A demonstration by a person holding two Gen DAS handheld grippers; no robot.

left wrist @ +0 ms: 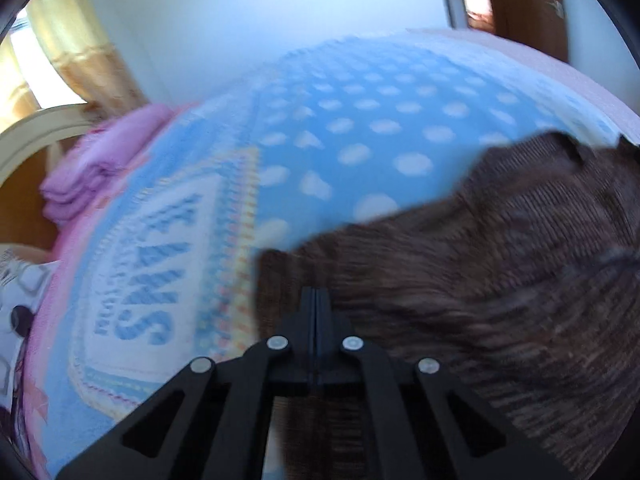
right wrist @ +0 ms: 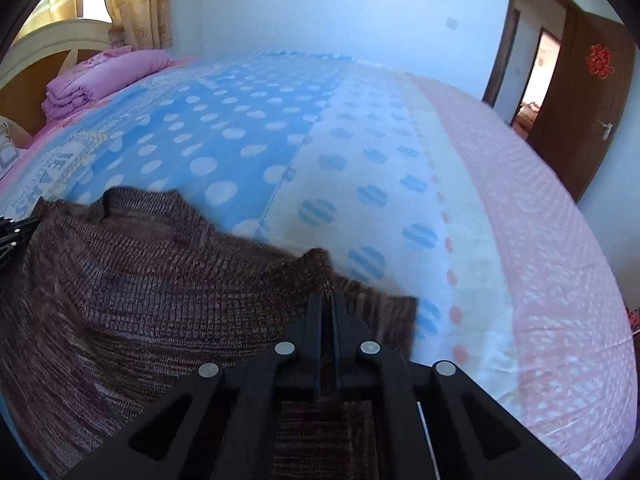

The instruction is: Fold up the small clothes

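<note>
Bedroom bed under a blue polka-dot blanket (right wrist: 248,152), brown knitted sweater (right wrist: 160,280) spread at its near edge.
Left gripper (left wrist: 317,300) and right gripper (right wrist: 328,304) each pinch the knit, jaws closed; folded pink quilt (right wrist: 100,76) lies at ten o'clock, brown wooden door (right wrist: 580,100) at two.

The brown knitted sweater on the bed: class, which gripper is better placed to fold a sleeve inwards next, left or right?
Neither clearly. The left gripper and the right gripper are each shut on a sleeve end of the brown sweater, on opposite sides. The right view is sharper, so right is perhaps the safer start.
</note>
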